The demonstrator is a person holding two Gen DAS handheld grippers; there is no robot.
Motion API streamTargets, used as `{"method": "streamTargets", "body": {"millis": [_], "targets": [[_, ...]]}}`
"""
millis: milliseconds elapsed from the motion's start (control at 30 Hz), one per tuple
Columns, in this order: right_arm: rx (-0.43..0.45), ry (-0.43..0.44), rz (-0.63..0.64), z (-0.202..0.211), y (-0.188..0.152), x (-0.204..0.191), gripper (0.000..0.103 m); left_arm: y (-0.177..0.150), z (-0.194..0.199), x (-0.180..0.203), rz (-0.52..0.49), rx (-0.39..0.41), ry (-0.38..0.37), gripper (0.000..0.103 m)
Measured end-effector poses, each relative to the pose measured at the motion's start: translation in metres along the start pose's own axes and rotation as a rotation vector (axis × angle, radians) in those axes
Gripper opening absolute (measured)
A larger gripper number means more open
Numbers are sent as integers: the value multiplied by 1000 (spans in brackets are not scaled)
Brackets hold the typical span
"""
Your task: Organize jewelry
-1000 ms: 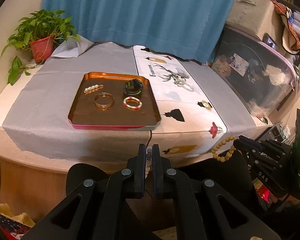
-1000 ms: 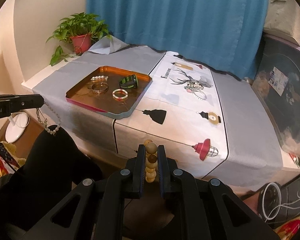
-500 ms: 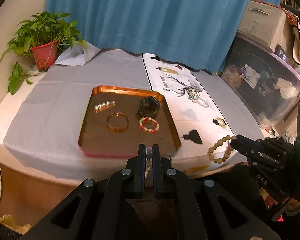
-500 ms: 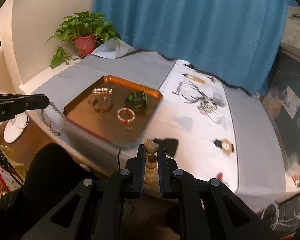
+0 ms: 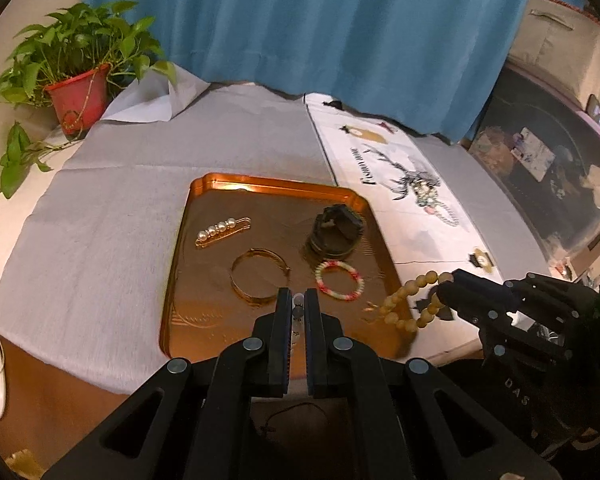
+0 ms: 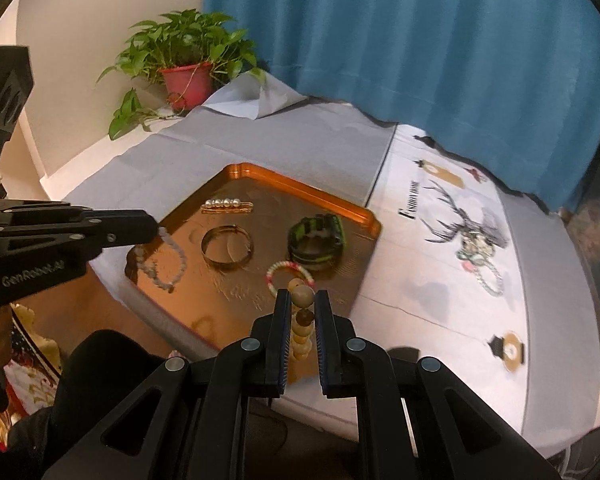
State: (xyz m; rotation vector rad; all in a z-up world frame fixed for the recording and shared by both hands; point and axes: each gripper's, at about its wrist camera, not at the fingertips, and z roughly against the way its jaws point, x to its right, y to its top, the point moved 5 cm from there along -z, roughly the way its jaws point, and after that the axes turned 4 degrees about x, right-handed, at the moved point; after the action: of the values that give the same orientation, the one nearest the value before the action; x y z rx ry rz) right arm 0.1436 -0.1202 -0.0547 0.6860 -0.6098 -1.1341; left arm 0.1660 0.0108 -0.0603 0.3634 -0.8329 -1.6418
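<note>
An orange tray (image 5: pixel 260 186) (image 6: pixel 316 196) holds a pearl hair clip (image 5: pixel 221 230), a gold bangle (image 5: pixel 260 279), a green-black watch (image 5: pixel 334 232) and a pink-white bead bracelet (image 5: pixel 339 280). My left gripper (image 5: pixel 298 304) is shut on a pale grey bead bracelet (image 6: pixel 160 260), which hangs over the tray's near left corner. My right gripper (image 6: pixel 303 300) is shut on a tan wooden bead bracelet (image 5: pixel 410 304), held over the tray's near right corner.
A potted plant (image 5: pixel 76 80) stands at the back left. More jewelry (image 5: pixel 432 200) lies on the printed white runner (image 6: pixel 440 264) right of the tray. A blue curtain (image 5: pixel 320 20) hangs behind. Storage boxes stand at the far right.
Both grippers have moved forward and up from below the table's front edge to over the tray's near side, each still carrying its bracelet.
</note>
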Motion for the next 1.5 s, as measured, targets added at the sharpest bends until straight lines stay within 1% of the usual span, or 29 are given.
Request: {"method": "streamTargets", "body": {"millis": [200, 267, 300, 333, 367, 400, 433, 467, 500, 567, 633, 667, 767, 900, 933, 1000, 1067, 1200, 1333, 1500], "targets": [[-52, 22, -18, -36, -4, -4, 12, 0, -33, -12, 5, -46, 23, 4], [-70, 26, -29, -47, -7, -3, 13, -1, -44, -18, 10, -57, 54, 4], [-83, 27, -34, -53, -9, -2, 13, -1, -47, -22, 18, -55, 72, 6], [-92, 26, -36, -57, -12, 0, 15, -1, -51, -26, 28, -57, 83, 17], [-109, 20, -31, -62, -15, 2, 22, -3, -54, -29, 39, -72, 88, 28], [-135, 7, -27, -67, -19, 4, 30, -5, -56, -32, 58, -92, 106, 66], [-160, -3, -32, -70, -24, 7, 52, -6, -56, -34, 70, -94, 124, 93], [-168, -1, -40, -70, -27, 9, 66, -8, -52, -35, 82, -71, 139, 96], [-173, 4, -54, -68, -32, 11, 68, -10, -48, -34, 80, -49, 137, 96], [-180, 7, -68, -61, -40, 13, 68, -15, -43, -31, 60, -61, 146, 96], [-191, 5, -91, -50, -51, 15, 68, -24, -37, -29, 48, -76, 180, 96], [-198, 4, -102, -45, -56, 16, 68, -31, -31, -28, 53, -80, 195, 96], [-222, 4, -134, -25, -73, 17, 68, -57, -12, -17, 69, -97, 185, 96], [-253, 29, -188, 6, -95, 14, 68, -94, 10, 4, 45, -108, 210, 96], [-254, 31, -197, 16, -100, 12, 68, -98, 13, 8, 35, -109, 214, 96], [-236, 27, -193, 31, -104, 9, 68, -107, 28, 18, 13, -96, 232, 96], [-201, 14, -178, 49, -107, 5, 68, -109, 41, 27, 10, -69, 237, 96], [-125, -5, -145, 83, -110, -2, 68, -105, 74, 45, -6, 8, 249, 96], [-58, -31, -121, 109, -112, -5, 68, -103, 98, 62, -42, 58, 274, 96], [-59, 7, -150, 122, -122, -7, 68, -111, 125, 79, -70, 102, 286, 96]]}}
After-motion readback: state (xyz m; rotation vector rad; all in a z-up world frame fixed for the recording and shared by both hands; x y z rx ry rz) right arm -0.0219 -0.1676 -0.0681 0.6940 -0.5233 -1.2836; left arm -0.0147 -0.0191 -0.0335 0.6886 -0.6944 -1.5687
